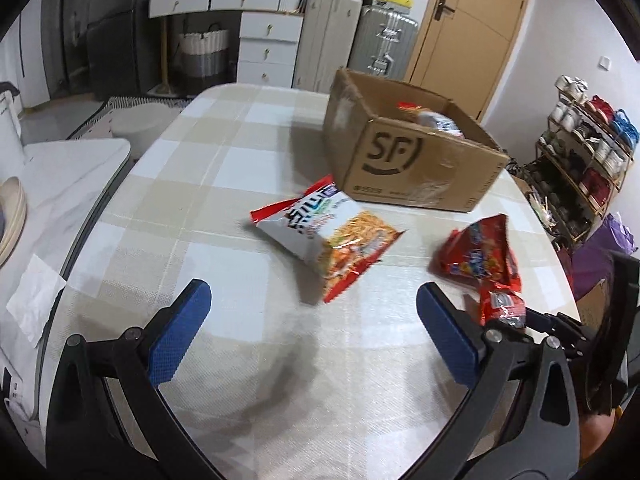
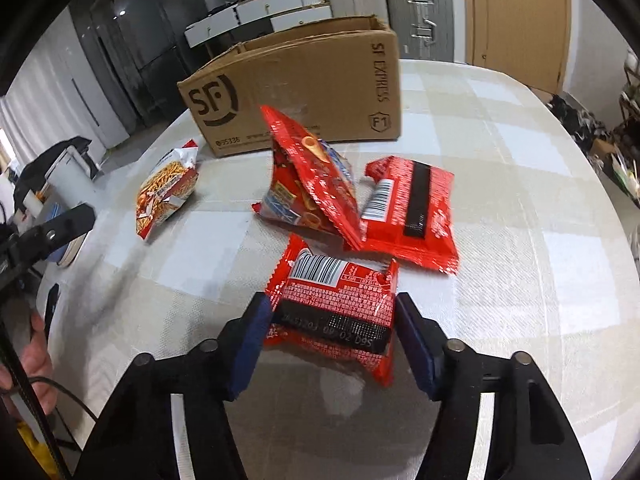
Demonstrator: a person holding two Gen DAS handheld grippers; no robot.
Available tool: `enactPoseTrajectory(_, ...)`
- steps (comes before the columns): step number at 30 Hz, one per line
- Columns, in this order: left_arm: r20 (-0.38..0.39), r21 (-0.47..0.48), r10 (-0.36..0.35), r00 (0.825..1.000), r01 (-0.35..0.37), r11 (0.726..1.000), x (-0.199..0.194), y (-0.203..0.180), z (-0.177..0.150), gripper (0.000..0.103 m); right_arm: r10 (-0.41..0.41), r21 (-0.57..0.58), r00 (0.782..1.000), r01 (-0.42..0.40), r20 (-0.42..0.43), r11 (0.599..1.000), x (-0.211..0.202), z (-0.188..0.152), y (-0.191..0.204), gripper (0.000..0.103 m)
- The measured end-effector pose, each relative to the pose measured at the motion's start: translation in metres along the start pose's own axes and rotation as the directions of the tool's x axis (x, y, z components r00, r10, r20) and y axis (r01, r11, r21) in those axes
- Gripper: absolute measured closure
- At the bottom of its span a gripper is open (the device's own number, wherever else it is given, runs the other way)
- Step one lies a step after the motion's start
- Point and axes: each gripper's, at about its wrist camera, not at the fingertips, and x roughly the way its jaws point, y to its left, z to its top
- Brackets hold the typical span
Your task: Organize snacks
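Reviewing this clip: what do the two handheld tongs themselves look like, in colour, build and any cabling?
Both the left tongs and right tongs share one build: curved matte-black arms with round silver pivot bolts, ending in flat rectangular blue pads with a fine dotted texture. No printed markings show. In the right wrist view, a bare hand grips the left unit, with a black cable beside it.

Snack packets (image 2: 352,208) before box (image 2: 304,92) — on table (image 2: 520,200).

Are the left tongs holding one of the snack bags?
No, the left tongs are wide open over the bare tablecloth, with nothing between them.
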Motion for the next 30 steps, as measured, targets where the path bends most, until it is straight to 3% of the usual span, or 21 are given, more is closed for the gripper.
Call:
enactPoseTrajectory(6,-0.054,-0.020,0.015,0.998,-0.016,1.000,0.025,0.008,0.010,0.000,0.030,-0.004,0.999,-0.030,0.026,1.000,-0.004,-0.003,-0.002,0.051)
enactPoseTrajectory(12,-0.085,0.008,0.029,0.996,-0.029,1.000,0.047,0.007,0.028,0.000,0.121,0.025,0.991,-0.123,0.064,0.992,-0.009,-0.008,-0.012,0.052)
enactPoseTrajectory(19,-0.152,-0.054,-0.028,0.988,0.020,0.998,0.075,0.005,0.057,0.000,0.192,0.056,0.977,-0.197,0.094,0.979,-0.008,-0.013,-0.021,0.052)
enactPoseTrajectory(22,-0.113,-0.083,0.009,0.994,-0.018,0.996,0.079,0.003,0.067,0.000,0.227,0.084,0.968,-0.236,0.103,0.968,-0.008,-0.013,-0.026,0.052)
enactPoseTrajectory(25,-0.168,-0.084,0.050,0.985,-0.065,0.994,0.095,-0.001,0.070,0.001,0.249,0.100,0.962,-0.260,0.108,0.961,-0.008,-0.014,-0.029,0.052)
enactPoseTrajectory(30,-0.234,-0.135,0.021,0.972,-0.054,0.989,0.118,-0.001,0.070,0.011,0.279,0.121,0.953,-0.292,0.116,0.949,-0.007,-0.015,-0.034,0.052)
